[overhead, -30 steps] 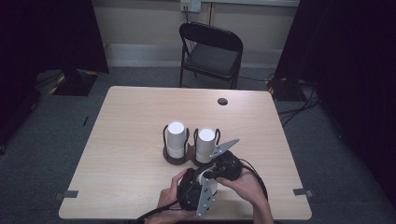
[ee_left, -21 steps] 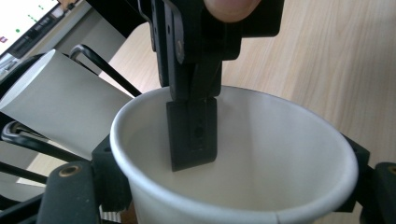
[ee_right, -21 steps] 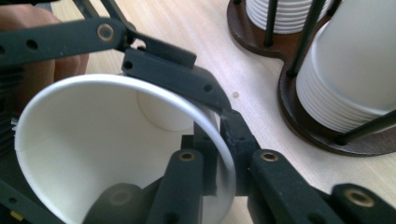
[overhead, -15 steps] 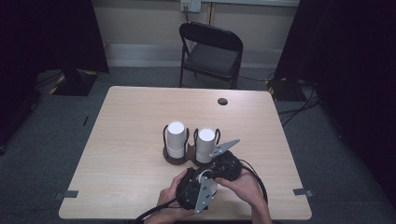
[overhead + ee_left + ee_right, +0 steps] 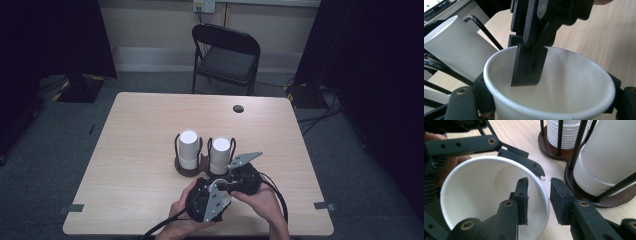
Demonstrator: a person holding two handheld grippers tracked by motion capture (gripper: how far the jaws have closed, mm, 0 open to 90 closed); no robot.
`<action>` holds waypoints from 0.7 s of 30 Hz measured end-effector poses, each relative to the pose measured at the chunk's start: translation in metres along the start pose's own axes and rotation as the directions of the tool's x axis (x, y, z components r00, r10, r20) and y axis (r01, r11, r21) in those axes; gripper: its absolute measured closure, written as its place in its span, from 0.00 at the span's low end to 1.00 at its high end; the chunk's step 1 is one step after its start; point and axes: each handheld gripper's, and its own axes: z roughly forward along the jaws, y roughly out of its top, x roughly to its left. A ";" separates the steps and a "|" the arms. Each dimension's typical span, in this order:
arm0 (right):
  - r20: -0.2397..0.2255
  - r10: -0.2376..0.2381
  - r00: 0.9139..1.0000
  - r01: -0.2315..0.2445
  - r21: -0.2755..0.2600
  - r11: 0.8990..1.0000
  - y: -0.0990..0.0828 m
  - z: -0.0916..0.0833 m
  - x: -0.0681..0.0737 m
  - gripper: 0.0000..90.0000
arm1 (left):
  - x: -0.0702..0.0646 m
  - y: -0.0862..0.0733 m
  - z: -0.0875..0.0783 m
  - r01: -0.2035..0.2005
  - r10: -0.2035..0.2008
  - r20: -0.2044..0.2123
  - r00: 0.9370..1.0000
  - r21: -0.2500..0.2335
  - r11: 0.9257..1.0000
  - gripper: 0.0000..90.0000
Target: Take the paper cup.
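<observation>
Item: single white paper cup (image 5: pixel 491 195), empty, its round bottom bare in the right gripper view; it sits at the near edge of the table (image 5: pixel 140 125), between the person's two hands and just in front of the cup holder. Held by: left gripper (image 5: pixel 207 200), whose jaws clasp the cup's outer wall from both sides, seen as black pads flanking the rim in the left gripper view. Also at the cup: right gripper (image 5: pixel 539 202), jaws parted and straddling the rim, one finger (image 5: pixel 522 200) inside the cup, the other outside the wall with a visible gap beside it; these jaws have just been opening, and the pads no longer press on the wall. The same inner finger hangs down into the cup (image 5: pixel 554 82) in the left gripper view. Container two: dark wooden cup holder (image 5: pixel 192 167) with black wire uprights, standing mid-table, two bays side by side. Left bay: a stack of white paper cups (image 5: pixel 188 149), nested rims showing as ridges low on the stack. Right bay: a second like stack (image 5: pixel 220 154), just beside the right gripper. Topmost cup of each stack is open; their contents cannot be told. Further: a folding chair (image 5: pixel 227 55) beyond the far edge of the table.
</observation>
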 end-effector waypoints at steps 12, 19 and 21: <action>0.039 0.030 0.999 -0.027 -0.084 0.996 -0.011 -0.002 -0.001 0.72 | 0.002 -0.009 -0.002 0.089 -0.090 -0.013 0.996 -0.057 0.994 0.26; 0.073 0.026 0.997 -0.014 -0.164 0.986 -0.016 -0.005 0.002 0.68 | 0.003 -0.012 -0.004 0.131 -0.133 -0.021 0.991 -0.078 0.988 0.26; 0.087 0.025 0.996 -0.008 -0.188 0.982 -0.019 -0.004 0.004 0.68 | 0.004 -0.013 -0.005 0.143 -0.146 -0.026 0.989 -0.091 0.986 0.26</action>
